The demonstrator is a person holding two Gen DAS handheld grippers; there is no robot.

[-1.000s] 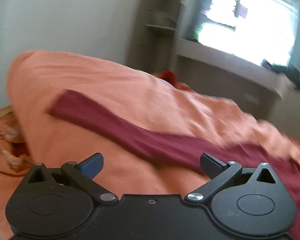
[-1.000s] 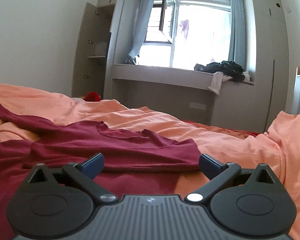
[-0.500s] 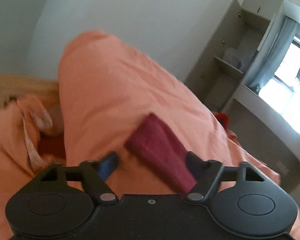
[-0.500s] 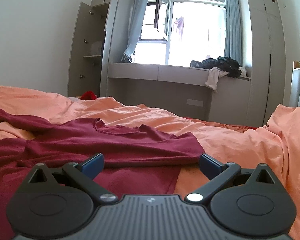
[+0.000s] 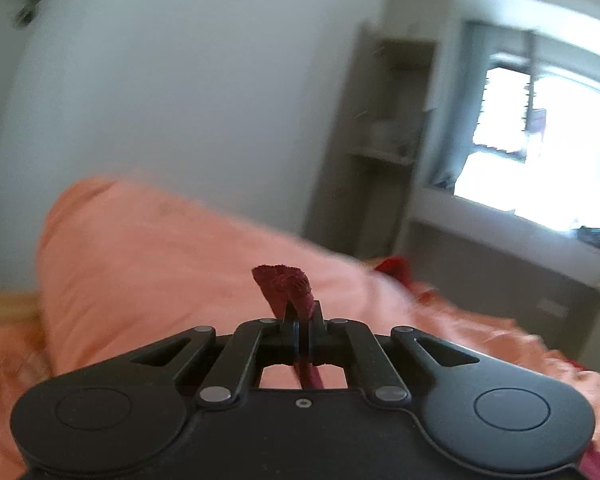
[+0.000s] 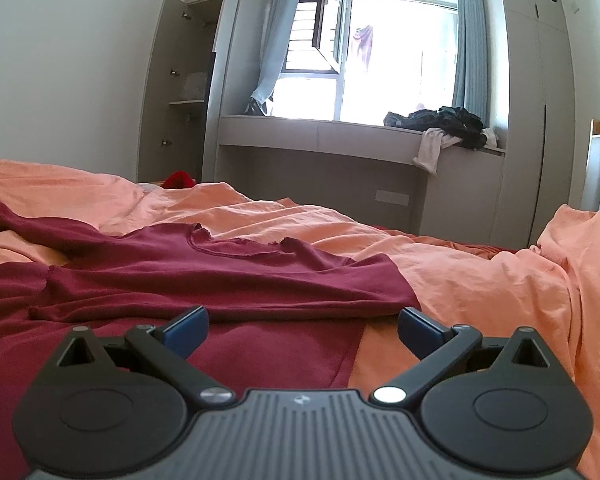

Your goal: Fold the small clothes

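Observation:
A dark red long-sleeved top [image 6: 228,276] lies spread on the orange duvet [image 6: 480,288], neckline facing the window. Its right sleeve is folded across the body; its left sleeve [image 6: 4,208] runs off to the far left. My left gripper [image 5: 303,312] is shut on that sleeve's cuff [image 5: 286,284], which sticks up between the jaws above the duvet [image 5: 148,264]. My right gripper [image 6: 302,326] is open and empty, low over the top's right side near its edge.
A grey window bench [image 6: 340,136] with a pile of dark and white clothes [image 6: 448,124] stands beyond the bed. An open cupboard [image 6: 188,92] is at the left wall. A red item [image 6: 178,179] lies behind the duvet.
My left gripper closed on the sleeve cuff, which was lying between open jaws before, and has lifted it. My right gripper stayed open and crept slightly forward over the top.

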